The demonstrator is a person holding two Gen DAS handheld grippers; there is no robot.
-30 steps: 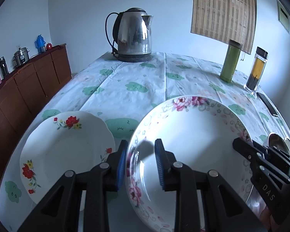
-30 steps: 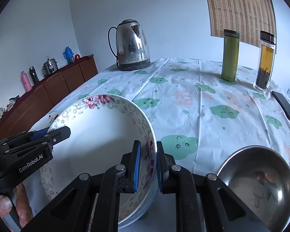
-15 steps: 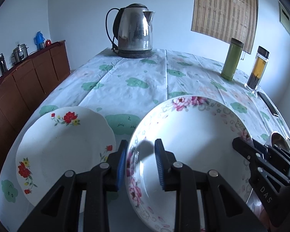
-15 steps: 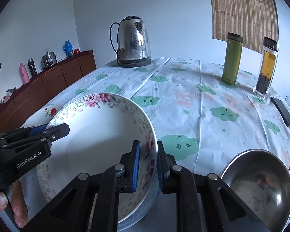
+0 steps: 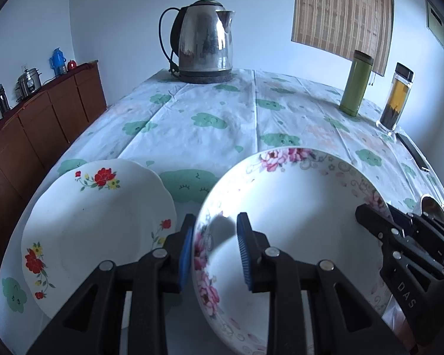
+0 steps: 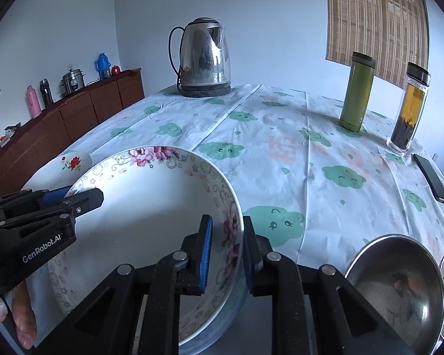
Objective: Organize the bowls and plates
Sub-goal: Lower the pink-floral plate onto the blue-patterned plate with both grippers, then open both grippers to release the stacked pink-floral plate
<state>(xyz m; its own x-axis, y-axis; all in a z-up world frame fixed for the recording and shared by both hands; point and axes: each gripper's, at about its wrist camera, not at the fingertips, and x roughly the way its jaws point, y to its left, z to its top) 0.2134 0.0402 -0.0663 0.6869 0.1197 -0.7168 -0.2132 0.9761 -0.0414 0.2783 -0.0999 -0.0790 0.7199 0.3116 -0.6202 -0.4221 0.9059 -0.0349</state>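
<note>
The left hand-held gripper straddles the near-left rim of a large white bowl with pink flowers; one blue pad is outside the rim, the other inside, and a gap shows at the inner pad. At the bowl's right rim is the right hand-held gripper, black. Just left of the bowl lies a white plate with red flowers on the counter. Farther back stand a steel kettle, a green flask and a clear bottle.
</note>
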